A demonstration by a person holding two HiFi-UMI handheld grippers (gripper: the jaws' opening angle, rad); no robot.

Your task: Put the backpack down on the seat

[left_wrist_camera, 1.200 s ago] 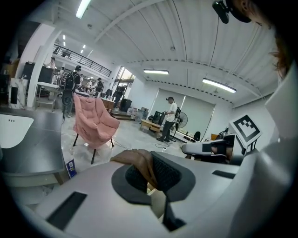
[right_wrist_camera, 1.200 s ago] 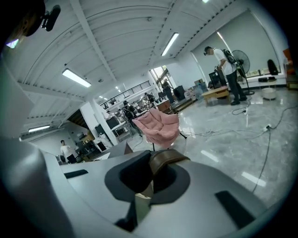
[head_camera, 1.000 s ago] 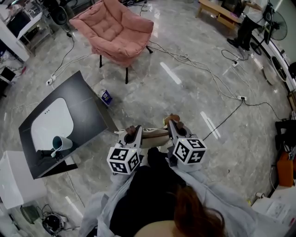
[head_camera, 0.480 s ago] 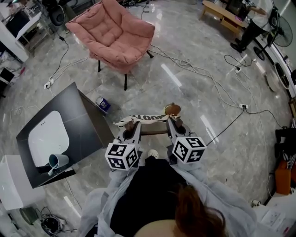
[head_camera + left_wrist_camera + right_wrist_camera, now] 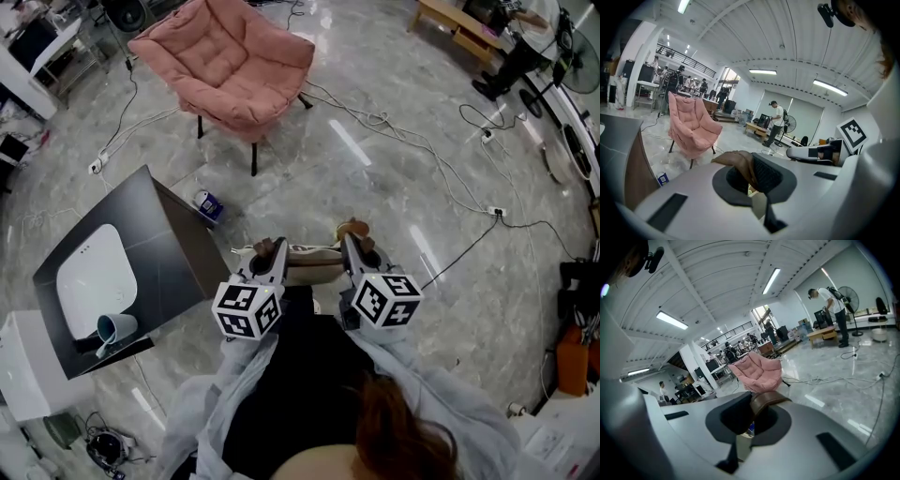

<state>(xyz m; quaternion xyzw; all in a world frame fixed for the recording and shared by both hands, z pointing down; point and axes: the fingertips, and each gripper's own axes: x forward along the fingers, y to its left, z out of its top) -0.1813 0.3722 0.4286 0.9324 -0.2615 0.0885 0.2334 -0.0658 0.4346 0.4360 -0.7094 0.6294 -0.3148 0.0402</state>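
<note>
Both grippers carry a backpack by its brown straps. In the head view only a beige part of the backpack (image 5: 311, 268) shows between them; the rest hangs hidden below. My left gripper (image 5: 266, 253) is shut on the left brown strap (image 5: 738, 163), my right gripper (image 5: 354, 236) on the right brown strap (image 5: 767, 401). The pink padded chair (image 5: 227, 64) stands on the floor ahead and to the left, a few steps off, its seat bare. It also shows past the jaws as the pink chair (image 5: 692, 129) and the pink chair (image 5: 759, 372).
A black table (image 5: 178, 225) stands at the left with a white tray (image 5: 92, 272) and a cup (image 5: 111, 328) on it. A small blue box (image 5: 208, 204) lies on the floor beside it. Cables (image 5: 422, 141) run over the marble floor. A person (image 5: 778, 120) stands far off by a fan.
Both grippers stay shut on the straps. The backpack's printed band rose into sight half a second ago and has dropped back. The chair and table have shifted slightly in the head view.
</note>
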